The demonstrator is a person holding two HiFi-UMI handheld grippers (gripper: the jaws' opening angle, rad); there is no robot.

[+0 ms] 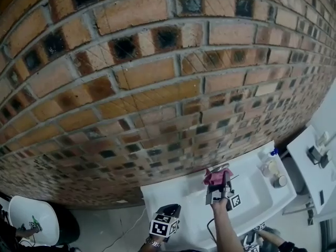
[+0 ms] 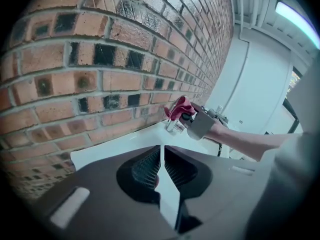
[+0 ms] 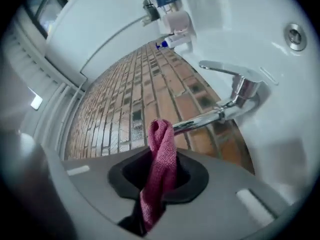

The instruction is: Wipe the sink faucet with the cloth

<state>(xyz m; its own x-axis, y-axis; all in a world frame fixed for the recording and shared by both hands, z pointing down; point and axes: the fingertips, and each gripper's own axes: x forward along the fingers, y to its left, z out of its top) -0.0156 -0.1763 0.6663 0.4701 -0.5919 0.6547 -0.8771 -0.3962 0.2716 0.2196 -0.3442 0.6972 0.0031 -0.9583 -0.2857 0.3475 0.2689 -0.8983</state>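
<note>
The chrome faucet (image 3: 235, 96) stands at the back of the white sink (image 1: 252, 198), against the brick wall. My right gripper (image 3: 161, 156) is shut on a pink cloth (image 3: 160, 174), whose folded top touches the long chrome spout (image 3: 200, 120). In the head view that gripper (image 1: 218, 182) holds the cloth (image 1: 214, 175) right at the faucet. My left gripper (image 2: 161, 154) hangs back near the sink's front left (image 1: 168, 211), jaws shut with nothing between them. From the left gripper view I see the cloth (image 2: 179, 106) over the faucet (image 2: 172, 126).
The brick wall (image 1: 157, 77) rises directly behind the sink. A soap bottle and small containers (image 1: 273, 168) stand at the sink's right end. The drain (image 3: 295, 36) lies in the basin. A white counter (image 1: 315, 164) is further right, a white round fixture (image 1: 29, 219) lower left.
</note>
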